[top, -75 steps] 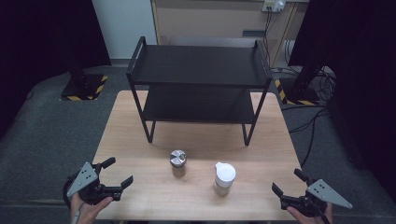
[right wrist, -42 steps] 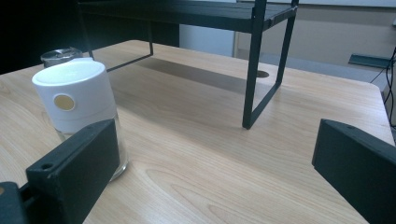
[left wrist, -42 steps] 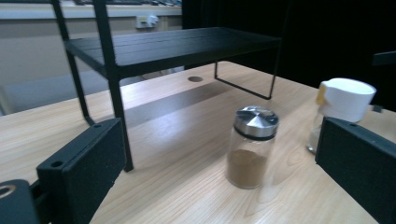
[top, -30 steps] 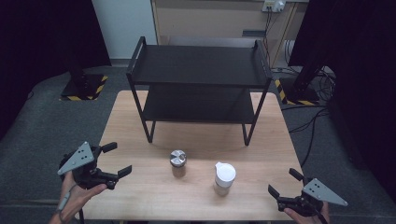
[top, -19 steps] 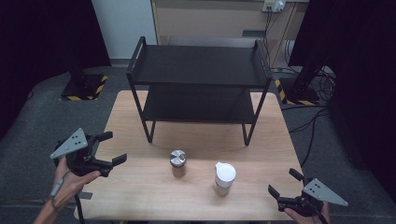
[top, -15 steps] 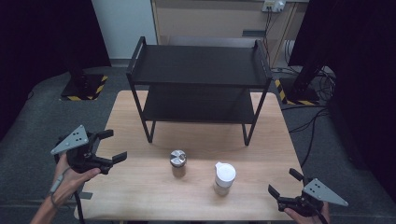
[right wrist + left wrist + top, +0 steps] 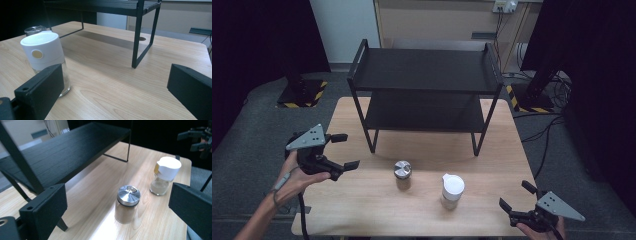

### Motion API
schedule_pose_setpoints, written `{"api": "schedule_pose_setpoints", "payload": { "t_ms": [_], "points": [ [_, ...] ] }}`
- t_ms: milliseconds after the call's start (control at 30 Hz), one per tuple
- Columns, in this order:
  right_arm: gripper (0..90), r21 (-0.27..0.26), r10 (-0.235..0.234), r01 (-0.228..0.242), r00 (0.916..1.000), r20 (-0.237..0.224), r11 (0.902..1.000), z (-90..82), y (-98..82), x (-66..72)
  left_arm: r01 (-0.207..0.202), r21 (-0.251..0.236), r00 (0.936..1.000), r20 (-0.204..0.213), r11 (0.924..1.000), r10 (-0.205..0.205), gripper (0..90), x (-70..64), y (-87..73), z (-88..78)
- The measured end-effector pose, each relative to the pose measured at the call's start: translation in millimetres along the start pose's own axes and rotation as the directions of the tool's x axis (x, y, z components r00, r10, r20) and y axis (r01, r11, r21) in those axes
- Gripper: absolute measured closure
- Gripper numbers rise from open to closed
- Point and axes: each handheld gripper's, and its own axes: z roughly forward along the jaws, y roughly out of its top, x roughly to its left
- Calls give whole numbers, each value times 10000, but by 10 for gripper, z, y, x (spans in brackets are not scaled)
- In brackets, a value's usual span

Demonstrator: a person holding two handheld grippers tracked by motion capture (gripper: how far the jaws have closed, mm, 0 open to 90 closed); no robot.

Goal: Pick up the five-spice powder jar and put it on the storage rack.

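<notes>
**High view: left gripper lines up on the steel-lidded jar**

High view shows the left gripper [image 7: 341, 151] held above the table's left edge, its jaws spread wide and aimed toward the steel-lidded jar [image 7: 402, 174]. That jar stands upright on the wooden table [image 7: 492, 165], in front of the black 2-tier shelf [image 7: 427, 70] and just left of the white-capped shaker [image 7: 452, 190]. The 2 containers are near each other but apart. The right gripper [image 7: 518, 196] hovers at the table's near right corner, its jaws also apart and holding nothing.

In the left gripper view the jar [image 7: 127, 204] sits between the 2 black jaws but well ahead of them, with the shaker [image 7: 165, 175] beyond it. The step in hand looks like an approach for a side grasp on the jar.

To do it well, the person would likely keep the jaws fully spread, bring the gripper in low and level, and centre the jar's glass body between the pads rather than the rounded lid, which may slip. Approaching from the left keeps the far jaw from nudging the shaker. Closing gently and squarely should stop the jar tipping.

In the right gripper view the shaker [image 7: 46, 57] stands close to the left jaw, so that gripper seems well placed for it.
</notes>
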Motion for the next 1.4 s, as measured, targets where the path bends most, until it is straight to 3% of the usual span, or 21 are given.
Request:
{"api": "schedule_pose_setpoints", "payload": {
  "t_ms": [300,633,967,1400],
  "points": [
    [16,-15,8,-8,10000,-11,10000,-3,0,-1,-192,738,9988,473,9971,157,10,46,167,288],
    [17,-27,20,-20,10000,-50,10000,0,-1,-4,-269,1260,9963,845,9917,163,24,50,204,575],
    [17,-43,28,-28,10000,-66,10000,-2,-4,-7,-208,1615,9943,1070,9867,35,23,53,173,870],
    [17,-91,90,-89,10000,13,9999,-10,-10,-2,-4,2083,9914,1279,9781,-268,43,71,7,1303]
  ]
}}
